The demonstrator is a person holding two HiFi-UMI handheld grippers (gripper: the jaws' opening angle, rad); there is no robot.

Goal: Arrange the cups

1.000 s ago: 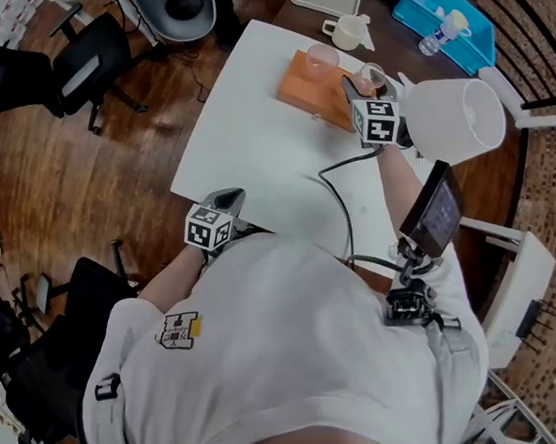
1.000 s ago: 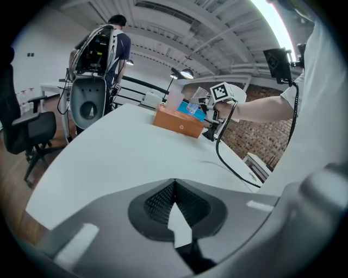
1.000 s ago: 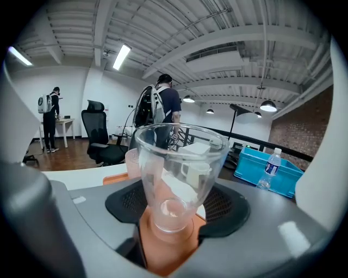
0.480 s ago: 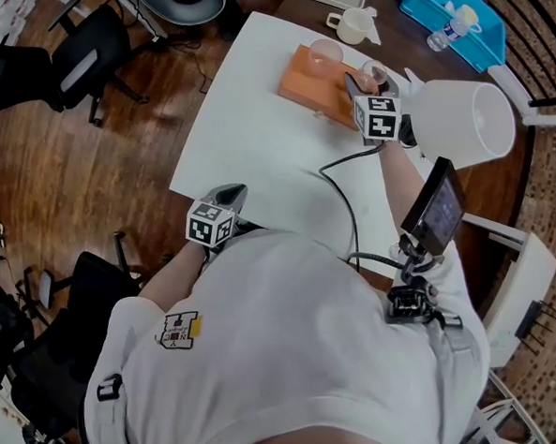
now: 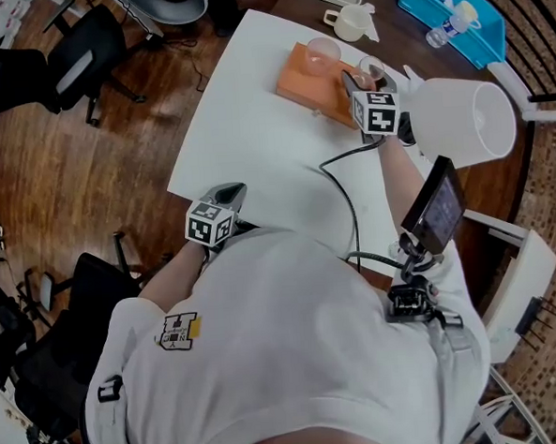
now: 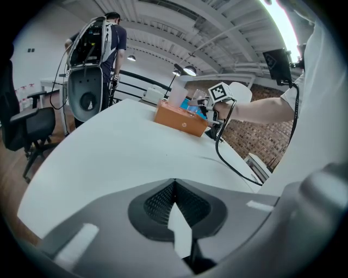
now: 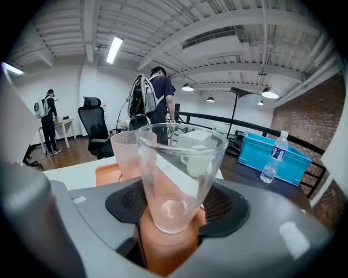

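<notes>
Nearest, the left gripper point(image 5: 222, 203) is at the near edge of the white table point(image 5: 253, 124), its jaws pressed together with nothing between them. Farther right, the right gripper point(image 7: 173, 212) clamps a clear cup point(image 7: 176, 174) upright over the right end of the orange block point(image 5: 298, 86). A pinkish cup point(image 5: 323, 54) stands on this block just beyond. A white mug point(image 5: 349, 24) stands farthest.

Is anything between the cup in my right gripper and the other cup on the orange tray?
Nothing visible. The right gripper holds the clear cup at the orange tray, and the pink cup stands just behind it with nothing showing between them.
</notes>
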